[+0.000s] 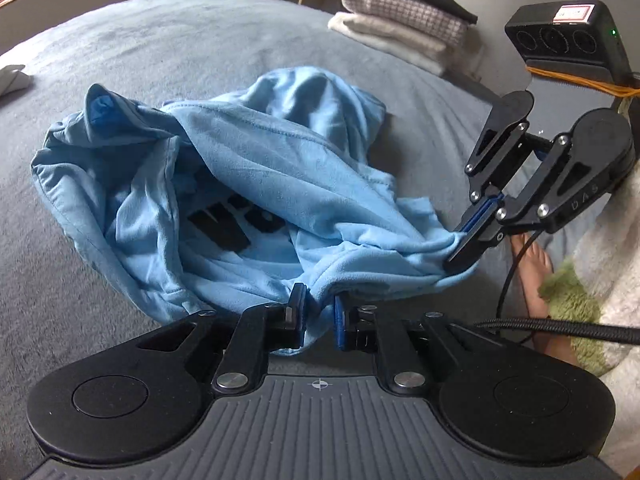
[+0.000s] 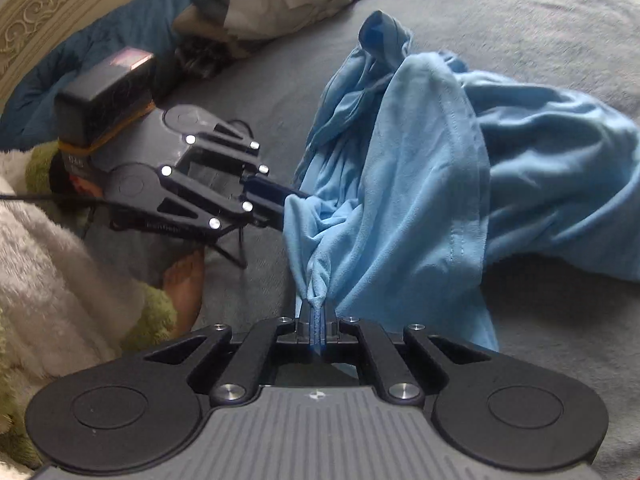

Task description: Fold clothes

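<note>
While the blue shirt [image 1: 248, 184] lies crumpled on the grey bed [image 1: 168, 48], the step looks like spreading it; right gripper [image 2: 316, 320] pinches a bunched edge; left gripper [image 1: 318, 312], jaws slightly parted, straddles cloth beside it; next, draw them apart; no long axis shows yet.

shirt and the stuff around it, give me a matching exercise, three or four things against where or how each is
Things:
1 shirt
2 right gripper
3 folded stack
4 bare foot

States:
a far edge of the bed
b shut on the shirt's edge
c crumpled on the grey bed
d beside green fuzzy fabric

Pairs: 1-c, 2-b, 3-a, 4-d
</note>
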